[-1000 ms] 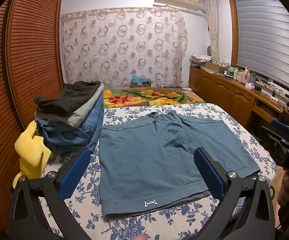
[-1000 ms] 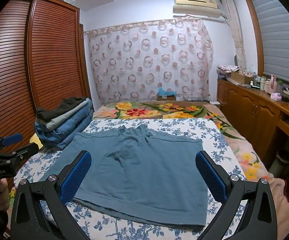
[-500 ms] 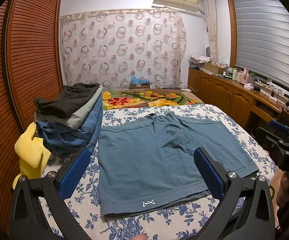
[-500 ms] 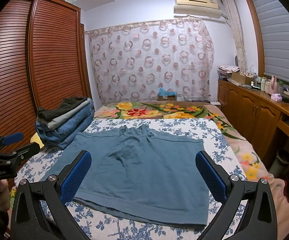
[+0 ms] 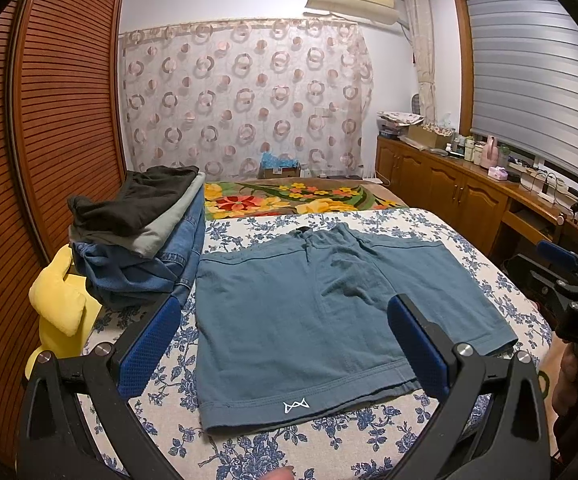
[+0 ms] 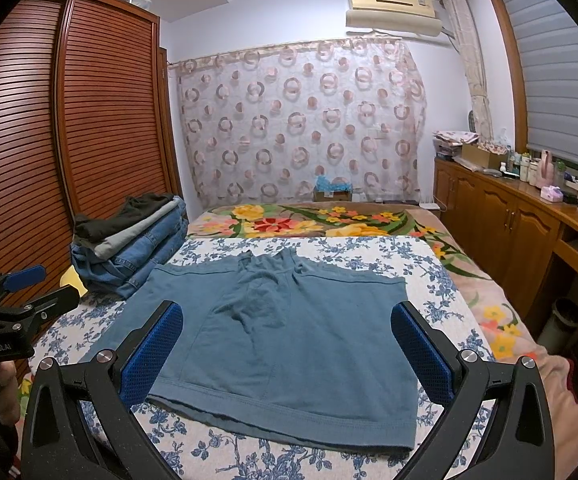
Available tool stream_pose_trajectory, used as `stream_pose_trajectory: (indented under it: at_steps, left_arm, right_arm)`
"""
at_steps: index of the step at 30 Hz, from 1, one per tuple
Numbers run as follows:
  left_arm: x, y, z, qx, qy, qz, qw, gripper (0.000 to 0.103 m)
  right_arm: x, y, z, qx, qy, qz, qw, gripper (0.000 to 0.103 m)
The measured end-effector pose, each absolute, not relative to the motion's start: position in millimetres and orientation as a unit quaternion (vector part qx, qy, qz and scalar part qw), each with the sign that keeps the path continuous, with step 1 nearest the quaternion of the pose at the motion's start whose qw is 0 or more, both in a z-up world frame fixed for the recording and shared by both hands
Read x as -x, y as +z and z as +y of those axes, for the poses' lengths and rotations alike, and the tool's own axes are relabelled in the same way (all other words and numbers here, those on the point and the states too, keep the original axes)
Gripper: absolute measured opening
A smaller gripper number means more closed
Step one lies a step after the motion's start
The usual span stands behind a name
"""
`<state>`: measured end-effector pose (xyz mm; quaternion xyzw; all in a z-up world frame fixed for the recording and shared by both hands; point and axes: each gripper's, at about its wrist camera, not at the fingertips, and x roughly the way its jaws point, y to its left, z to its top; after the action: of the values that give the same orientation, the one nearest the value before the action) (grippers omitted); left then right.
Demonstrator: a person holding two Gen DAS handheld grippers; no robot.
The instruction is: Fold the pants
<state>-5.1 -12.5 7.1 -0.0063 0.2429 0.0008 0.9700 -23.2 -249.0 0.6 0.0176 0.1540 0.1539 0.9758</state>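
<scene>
Teal-blue shorts (image 5: 309,312) lie spread flat on the blue-flowered bedspread (image 5: 249,452), leg hems toward me, waistband far. A small white logo marks the near left hem. They also show in the right wrist view (image 6: 289,340). My left gripper (image 5: 283,348) is open and empty above the near left leg. My right gripper (image 6: 287,356) is open and empty above the near right leg. Each gripper shows at the edge of the other's view: the right one (image 5: 569,292), the left one (image 6: 13,304).
A stack of folded clothes (image 5: 145,232), jeans under grey and black pieces, sits at the bed's left. A yellow cloth (image 5: 61,312) lies beside it by the slatted wardrobe (image 5: 49,120). A floral blanket (image 5: 297,198) covers the far bed. Wooden cabinets (image 5: 469,204) line the right wall.
Both grippers stay open and nearly still. The left wrist view has drifted slightly, so the shorts sit a little lower and to the left in it.
</scene>
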Motion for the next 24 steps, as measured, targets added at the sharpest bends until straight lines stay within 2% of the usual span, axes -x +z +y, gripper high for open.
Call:
stream_pose_trajectory:
  at_steps: [24]
  left_arm:
    - [5.7, 5.9, -10.9, 0.006, 0.000, 0.241, 0.971, 0.103]
  right_arm:
    - [23.7, 0.9, -248.1, -0.018, 0.154, 0.155, 0.976, 0.103]
